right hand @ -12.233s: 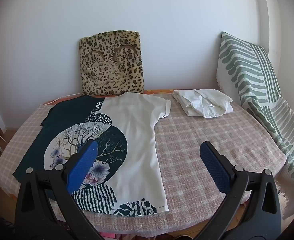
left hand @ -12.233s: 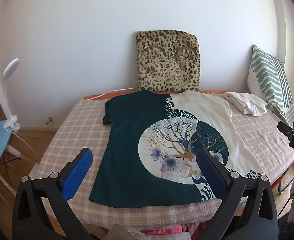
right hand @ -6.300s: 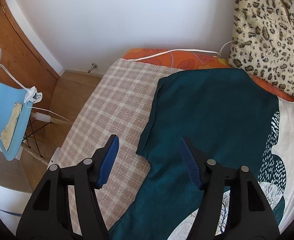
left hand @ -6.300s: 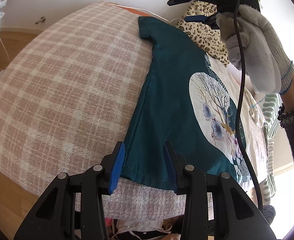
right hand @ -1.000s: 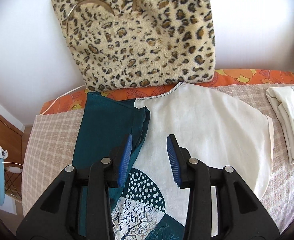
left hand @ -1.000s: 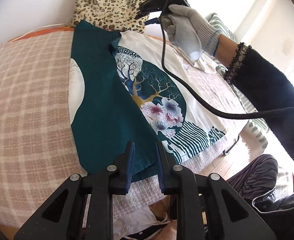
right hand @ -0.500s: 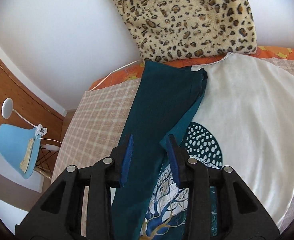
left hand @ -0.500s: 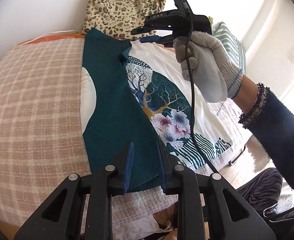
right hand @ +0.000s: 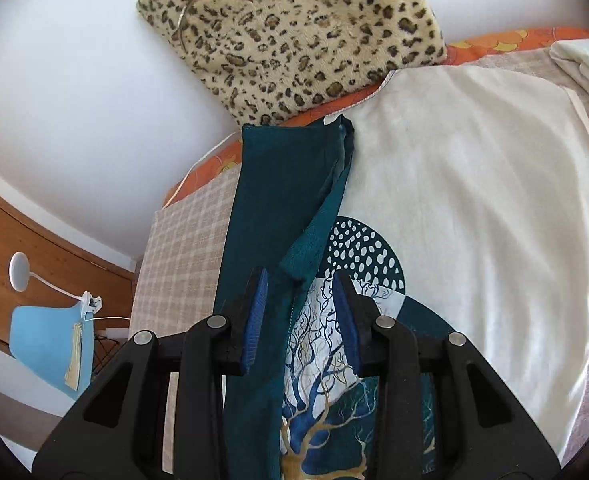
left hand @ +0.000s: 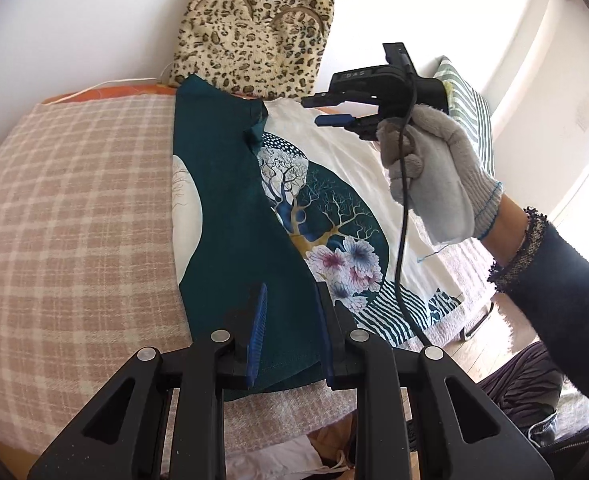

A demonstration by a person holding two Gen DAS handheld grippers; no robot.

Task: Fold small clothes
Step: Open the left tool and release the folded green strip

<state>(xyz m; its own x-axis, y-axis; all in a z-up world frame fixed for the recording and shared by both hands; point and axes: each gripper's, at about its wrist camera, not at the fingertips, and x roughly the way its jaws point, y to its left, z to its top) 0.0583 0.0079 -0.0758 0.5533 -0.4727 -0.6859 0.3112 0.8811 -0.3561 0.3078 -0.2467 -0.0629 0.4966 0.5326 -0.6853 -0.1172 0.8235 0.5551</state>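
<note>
— Where's the teal-and-cream printed T-shirt?
— Flat on the checked bed, teal side folded over.
— The tongs?
— Left tongs and right tongs both stand apart, gripping nothing.

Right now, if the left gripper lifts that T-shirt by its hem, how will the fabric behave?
Probably floppy: the T-shirt already lies with its teal side folded flat over the print, holding no shape. Likely light, since the thin cloth follows the checked bedcover closely. The left gripper straddles only the hem, so the rest would likely sag and the fold could slide open.
</note>
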